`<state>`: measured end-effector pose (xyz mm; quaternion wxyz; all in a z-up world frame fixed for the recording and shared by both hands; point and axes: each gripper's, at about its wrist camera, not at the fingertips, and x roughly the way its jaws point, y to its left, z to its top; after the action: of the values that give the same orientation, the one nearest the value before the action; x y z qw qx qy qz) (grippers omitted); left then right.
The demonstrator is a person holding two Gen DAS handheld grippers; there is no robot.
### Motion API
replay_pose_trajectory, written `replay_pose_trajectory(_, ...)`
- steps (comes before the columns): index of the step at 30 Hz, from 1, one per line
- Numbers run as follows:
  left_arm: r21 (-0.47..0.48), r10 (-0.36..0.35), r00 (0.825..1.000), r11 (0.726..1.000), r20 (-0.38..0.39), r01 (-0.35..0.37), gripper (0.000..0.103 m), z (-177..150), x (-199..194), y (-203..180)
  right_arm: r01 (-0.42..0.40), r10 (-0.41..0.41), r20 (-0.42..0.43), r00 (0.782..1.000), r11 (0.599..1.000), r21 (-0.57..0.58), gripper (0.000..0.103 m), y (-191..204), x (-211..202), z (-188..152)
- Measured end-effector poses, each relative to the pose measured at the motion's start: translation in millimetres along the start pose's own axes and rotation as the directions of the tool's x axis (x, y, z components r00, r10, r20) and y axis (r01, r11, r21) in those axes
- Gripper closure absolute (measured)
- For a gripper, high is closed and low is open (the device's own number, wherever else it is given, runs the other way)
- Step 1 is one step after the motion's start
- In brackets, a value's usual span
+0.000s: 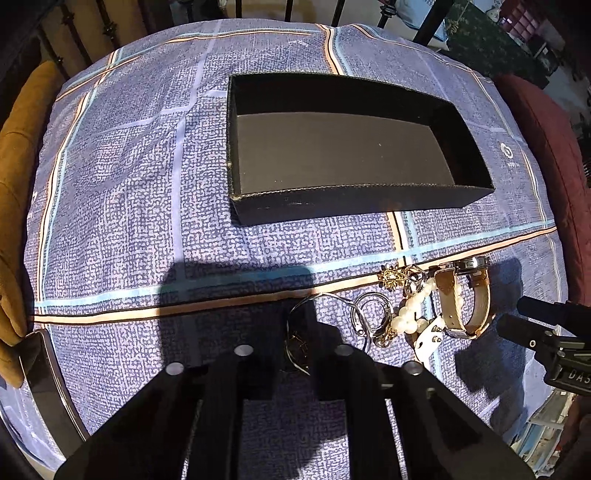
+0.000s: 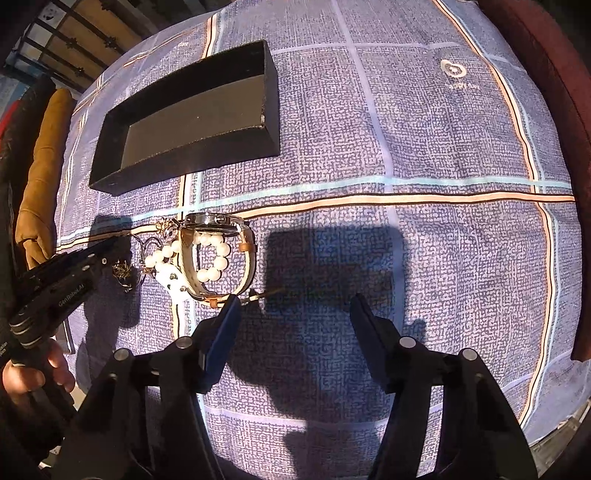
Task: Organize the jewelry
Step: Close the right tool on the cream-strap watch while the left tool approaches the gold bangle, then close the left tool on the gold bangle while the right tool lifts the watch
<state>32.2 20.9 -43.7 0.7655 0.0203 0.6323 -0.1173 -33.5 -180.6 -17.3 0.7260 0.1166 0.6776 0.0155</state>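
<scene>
An open black box (image 1: 343,155) sits empty on the blue patterned cloth; it also shows in the right wrist view (image 2: 184,122). A jewelry pile lies near it: a tan-strap watch (image 1: 469,295) (image 2: 218,254), a pearl bracelet (image 1: 410,314) (image 2: 210,258), a gold brooch (image 1: 393,276), thin wire hoops (image 1: 369,314) and a small gold piece (image 2: 122,271). My left gripper (image 1: 295,365) is open, its fingers just left of the hoops. My right gripper (image 2: 293,314) is open and empty, its left fingertip (image 2: 231,310) close to the watch strap.
A tan cushion (image 1: 18,184) lies at the cloth's left edge and a dark red cushion (image 1: 546,147) at the right. A phone (image 1: 44,376) lies at the left front edge. A metal bed frame (image 1: 92,33) stands behind.
</scene>
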Motion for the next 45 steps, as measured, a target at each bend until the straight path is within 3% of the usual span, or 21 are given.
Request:
replay_pose_trajectory(4, -0.043, -0.036, 0.999, 0.998, 0.007, 0.036, 0.099, -1.4, -4.4, 12.1, -0.005, 0.005, -0.004, 1.000, 1.000, -0.001, 0.049, -0.4, 2.5, -3.8)
replay_pose_trajectory(6, -0.059, -0.046, 0.999, 0.997, 0.016, 0.047, 0.099, -3.4, -8.8, 17.8, -0.012, 0.012, -0.007, 1.000, 1.000, -0.002, 0.056, -0.2, 4.9, -5.5)
replay_pose_trajectory(13, -0.104, -0.092, 0.992, 0.990, 0.084, 0.100, 0.099, -21.8, -47.1, 33.0, -0.061, 0.061, 0.008, 0.998, 0.998, 0.016, 0.056, -1.2, 7.1, -2.6)
replay_pose_trajectory(19, -0.112, -0.109, 0.986, 0.986, 0.123, 0.123, 0.099, -38.1, -76.3, 50.7, -0.115, 0.114, 0.016, 0.993, 0.993, 0.008, 0.056, 17.5, 8.6, 11.5)
replay_pose_trajectory(21, -0.113, -0.107, 0.986, 0.986, 0.128, 0.122, 0.099, -39.7, -78.3, 47.3, -0.099, 0.099, 0.016, 0.995, 0.995, -0.023, 0.058, 29.2, 10.9, 16.9)
replay_pose_trajectory(22, -0.113, -0.102, 0.986, 0.987, 0.130, 0.116, 0.099, -41.2, -81.0, 48.9, -0.083, 0.083, 0.013, 0.996, 0.996, -0.029, 0.061, 33.1, 12.9, 19.6)
replay_pose_trajectory(24, -0.113, -0.105, 0.986, 0.986, 0.133, 0.121, 0.099, -40.2, -81.6, 46.4, -0.063, 0.063, -0.014, 0.998, 0.997, -0.036, 0.085, 37.9, 22.3, 27.4)
replay_pose_trajectory(30, -0.120, -0.094, 0.987, 0.987, 0.128, 0.110, 0.099, -43.0, -80.6, 43.6, -0.041, 0.039, -0.038, 0.998, 0.998, -0.047, 0.098, 41.4, 33.0, 32.2)
replay_pose_trajectory(34, -0.124, -0.110, 0.988, 0.985, 0.105, 0.122, 0.099, -43.6, -73.6, 44.5, -0.059, 0.058, -0.018, 0.998, 0.998, -0.037, 0.098, 30.7, 24.5, 21.3)
replay_pose_trajectory(35, -0.118, -0.101, 0.990, 0.987, 0.096, 0.112, 0.097, -42.2, -69.7, 43.6, -0.062, 0.061, -0.009, 0.998, 0.997, -0.038, 0.098, 26.3, 20.7, 16.6)
replay_pose_trajectory(38, -0.095, -0.077, 0.995, 0.992, 0.071, 0.083, 0.070, -33.6, -54.1, 40.1, -0.069, 0.069, -0.001, 0.998, 0.997, -0.030, 0.098, 15.9, 13.5, 5.7)
replay_pose_trajectory(39, -0.094, -0.080, 0.995, 0.992, 0.062, 0.086, 0.067, -29.7, -48.3, 38.2, -0.073, 0.073, 0.009, 0.997, 0.997, -0.031, 0.098, 13.8, 10.8, 3.2)
replay_pose_trajectory(43, -0.044, -0.073, 0.997, 0.996, 0.004, 0.074, 0.068, -16.4, -23.3, 26.1, -0.077, 0.077, 0.021, 0.997, 0.997, -0.024, 0.098, 0.9, 2.2, -7.8)
replay_pose_trajectory(44, -0.035, -0.069, 0.998, 0.997, -0.008, 0.068, 0.077, -14.5, -17.6, 23.9, -0.077, 0.077, 0.022, 0.997, 0.997, -0.025, 0.098, -1.4, 0.8, -9.6)
replay_pose_trajectory(45, -0.029, -0.063, 0.998, 0.998, -0.020, 0.062, 0.093, -13.1, -12.8, 22.0, -0.076, 0.077, 0.020, 0.997, 0.997, -0.023, 0.098, -3.9, -0.1, -11.9)
